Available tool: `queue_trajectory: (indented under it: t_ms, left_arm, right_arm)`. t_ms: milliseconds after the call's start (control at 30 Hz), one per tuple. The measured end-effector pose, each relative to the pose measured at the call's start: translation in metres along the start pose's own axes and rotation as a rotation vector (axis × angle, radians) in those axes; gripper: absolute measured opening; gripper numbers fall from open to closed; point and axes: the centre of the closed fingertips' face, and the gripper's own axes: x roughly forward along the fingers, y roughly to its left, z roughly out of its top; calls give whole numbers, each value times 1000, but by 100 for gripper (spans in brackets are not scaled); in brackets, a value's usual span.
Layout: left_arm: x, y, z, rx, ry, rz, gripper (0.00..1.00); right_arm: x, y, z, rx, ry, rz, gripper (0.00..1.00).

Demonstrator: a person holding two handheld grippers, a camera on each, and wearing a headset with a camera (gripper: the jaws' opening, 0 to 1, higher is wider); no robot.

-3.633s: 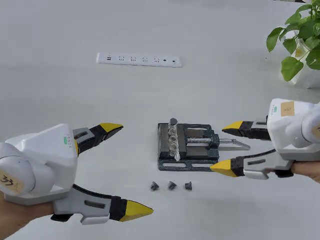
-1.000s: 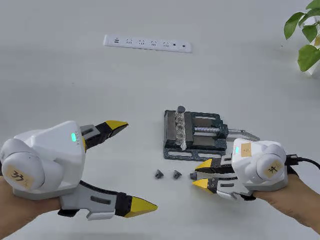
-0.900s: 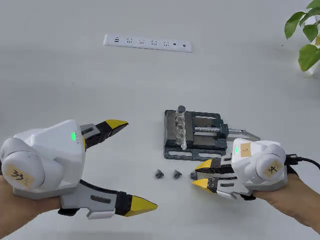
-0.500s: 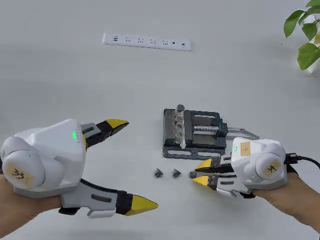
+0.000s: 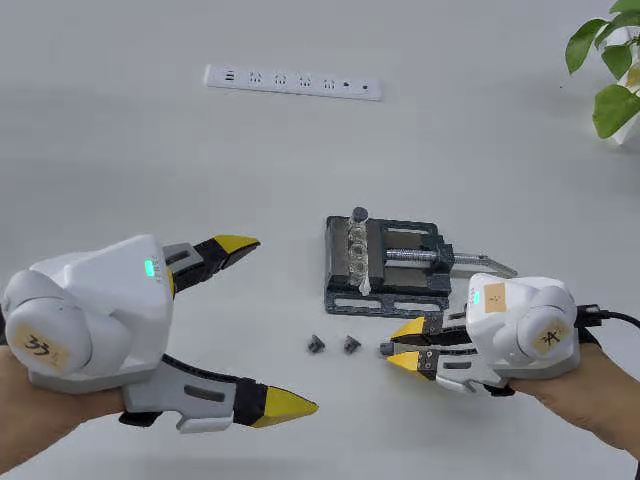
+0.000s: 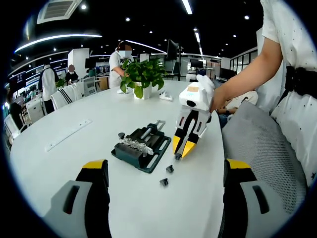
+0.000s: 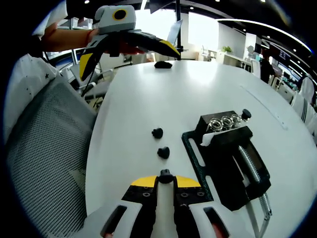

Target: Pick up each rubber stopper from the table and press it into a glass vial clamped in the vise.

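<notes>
Squarely between the yellow tips of the right gripper [image 5: 402, 345] sits a small dark rubber stopper [image 7: 165, 175]. The jaws are drawn in close on both sides and pinch it at their very ends. It is low over the white desk [image 5: 150, 160], toward the near edge, and I cannot tell whether it has lifted clear of the surface. Just beside it, in a short line running left, lie two loose dark stoppers [image 5: 315, 345], apart from each other and untouched. Beyond that line, near the middle of the desk, stands the dark metal vise [image 5: 400, 272], with a row of clear glass vials [image 5: 356, 258] clamped upright in it. A dark round piece [image 5: 359, 214] sits at the far end of the row, perhaps a stopper already seated, though that is unclear. The left gripper [image 5: 272, 323] hovers by the near left edge, well apart from the vise, its jaws spread wide and holding nothing. A white power strip [image 5: 292, 82] lies toward the far edge and a leafy green plant [image 5: 608, 70] stands at the far right corner. The step in hand looks like the pick of one stopper. Next it needs a clean lift, a short carry to an open vial mouth, and a straight downward press. With so shallow a tip grip, the stopper may twist or slip.
</notes>
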Motion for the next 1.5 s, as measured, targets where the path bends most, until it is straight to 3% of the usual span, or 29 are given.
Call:
queue_trajectory:
  t_ms: [233,600,733,800,1067,1200,1300,1500]
  left_arm:
    - [1,1,11,16,-25,5,92]
    - [1,2,36,31,-74,6,71]
    - [2,-2,46,43,-83,-14,55]
    - [2,-4,51,35,-90,-24,45]
    - [1,-21,79,71,-146,-101,24]
    - [-1,-26,87,77,-160,-120,22]
    - [-3,-31,91,82,-164,-141,14]
    - [-7,-34,103,85,-199,-150,12]
  right_arm:
    - [-28,8,37,-63,-70,7,7]
    - [-70,21,97,-168,-168,17,7]
    - [-81,26,114,-198,-193,21,7]
    - [-85,28,120,-209,-202,23,7]
    - [-99,32,143,-227,-256,23,7]
    - [-105,35,153,-215,-289,28,7]
    - [-110,37,161,-197,-325,36,7]
    - [-114,39,169,-188,-356,42,7]
